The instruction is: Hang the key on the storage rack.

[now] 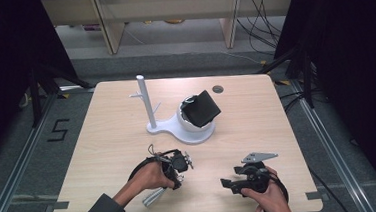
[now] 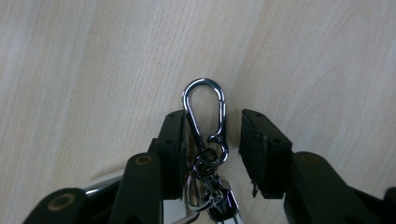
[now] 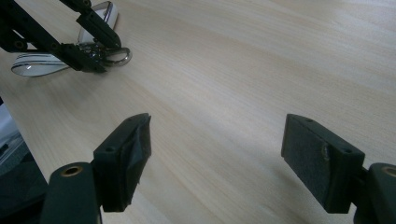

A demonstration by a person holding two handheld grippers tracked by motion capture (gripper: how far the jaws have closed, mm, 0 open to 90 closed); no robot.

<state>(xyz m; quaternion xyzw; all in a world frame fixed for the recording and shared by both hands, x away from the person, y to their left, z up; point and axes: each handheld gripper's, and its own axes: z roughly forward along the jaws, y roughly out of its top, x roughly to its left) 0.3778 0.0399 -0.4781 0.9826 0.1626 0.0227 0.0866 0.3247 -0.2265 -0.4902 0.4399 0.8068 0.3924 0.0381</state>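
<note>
A silver carabiner (image 2: 204, 116) lies flat on the wooden table (image 2: 93, 70), linked to a key ring and a shiny strap (image 1: 154, 196) near the front edge. My left gripper (image 2: 215, 116) points down over it, open, one jaw on each side; the left jaw touches the clip and the right jaw stands apart from it. In the high view my left gripper (image 1: 177, 179) sits front centre-left. My right gripper (image 1: 230, 178) hovers to its right, open wide with nothing between its jaws (image 3: 219, 123). From there the strap (image 3: 37, 65) and carabiner (image 3: 119, 55) lie at upper left.
A white stand (image 1: 146, 104) with a tall post and small pegs rises at the table's centre back. Its round base (image 1: 190, 135) carries a white bowl with a black boxy object (image 1: 201, 107). A small round grommet (image 1: 218, 89) sits behind it.
</note>
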